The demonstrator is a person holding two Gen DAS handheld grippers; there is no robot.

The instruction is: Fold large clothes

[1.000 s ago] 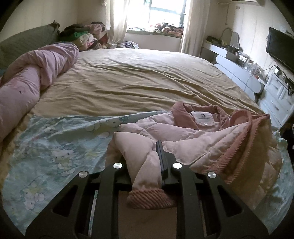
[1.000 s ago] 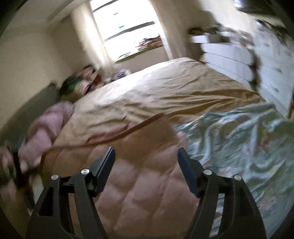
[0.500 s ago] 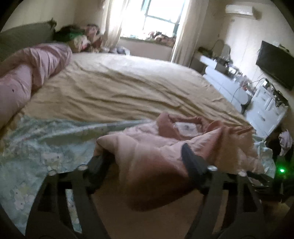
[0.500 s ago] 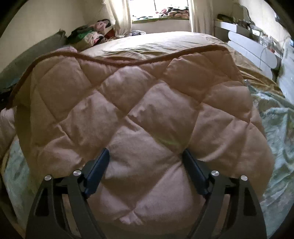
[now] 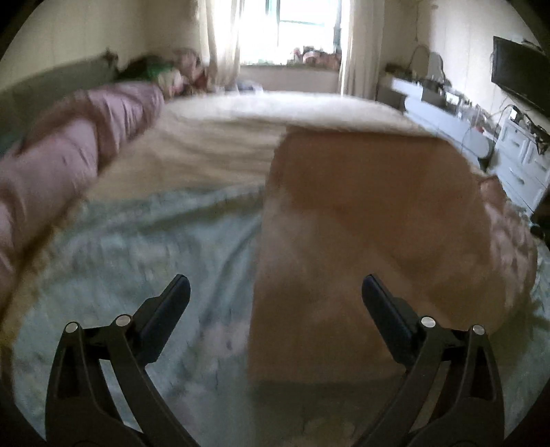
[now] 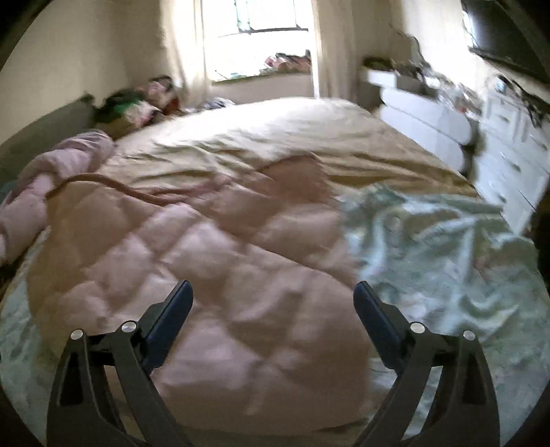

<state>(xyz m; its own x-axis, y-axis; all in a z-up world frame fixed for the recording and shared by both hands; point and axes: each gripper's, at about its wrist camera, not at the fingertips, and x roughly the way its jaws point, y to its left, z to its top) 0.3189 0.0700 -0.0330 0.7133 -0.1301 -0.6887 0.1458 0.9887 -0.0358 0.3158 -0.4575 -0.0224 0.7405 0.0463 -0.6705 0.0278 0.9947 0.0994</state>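
Note:
A pink quilted jacket lies folded on the pale green printed sheet at the near end of the bed. In the left wrist view the jacket shows as a blurred pink block ahead and to the right. My left gripper is open and empty, above the sheet at the jacket's left edge. My right gripper is open and empty, just above the near part of the jacket. Both views are motion-blurred.
A tan bedspread covers the far bed. A rolled pink duvet lies along the left side. Clothes pile near the headboard. White drawers and a TV stand on the right. A window is at the back.
My left gripper has let go of the jacket sleeve cuff and opened, then drawn back. The jacket's raised quilted panel has dropped flat over the rest. My right gripper stayed open.

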